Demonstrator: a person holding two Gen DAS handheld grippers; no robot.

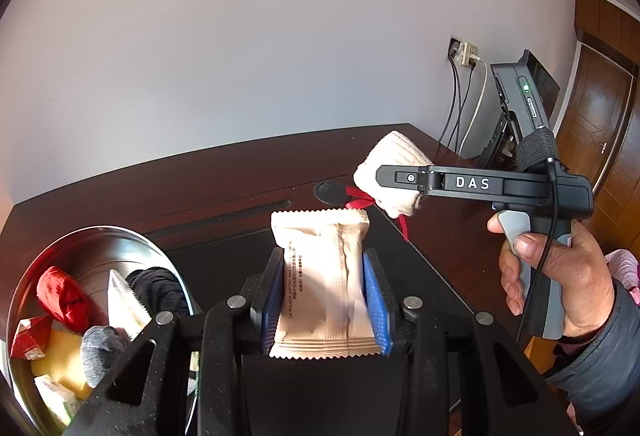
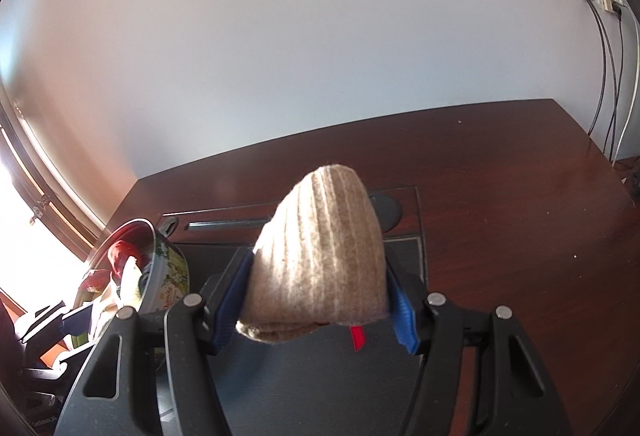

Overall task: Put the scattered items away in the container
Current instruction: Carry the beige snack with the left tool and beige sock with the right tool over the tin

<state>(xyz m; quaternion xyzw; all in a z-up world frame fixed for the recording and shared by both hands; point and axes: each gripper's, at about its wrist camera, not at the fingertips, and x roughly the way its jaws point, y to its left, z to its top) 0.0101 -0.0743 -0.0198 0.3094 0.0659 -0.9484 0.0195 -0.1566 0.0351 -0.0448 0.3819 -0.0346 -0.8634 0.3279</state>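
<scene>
Gripping 1 beige snack packet (image 1: 326,276), the left hand-held gripper (image 1: 325,300) hovers beside 1 metal bowl (image 1: 86,238); the right hand-held gripper (image 2: 320,300) clamps 1 knitted sock (image 2: 320,256) above the bench (image 2: 520,195).

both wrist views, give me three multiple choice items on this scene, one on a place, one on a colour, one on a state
1. Where is the metal tin relative to the left claw?
A. to its left
B. to its right
C. directly beneath it

2. What colour is the ribbon on the rolled beige sock?
A. green
B. red
C. yellow

3. What state is the right claw in?
A. open and empty
B. shut on a snack packet
C. shut on the rolled beige sock

Answers:
1 A, the left wrist view shows the tin at lower left of the claw, which is clamped on the beige packet.
2 B, red loops hang from the sock.
3 C, the right wrist view shows the blue pads pressing both sides of the sock.
</scene>
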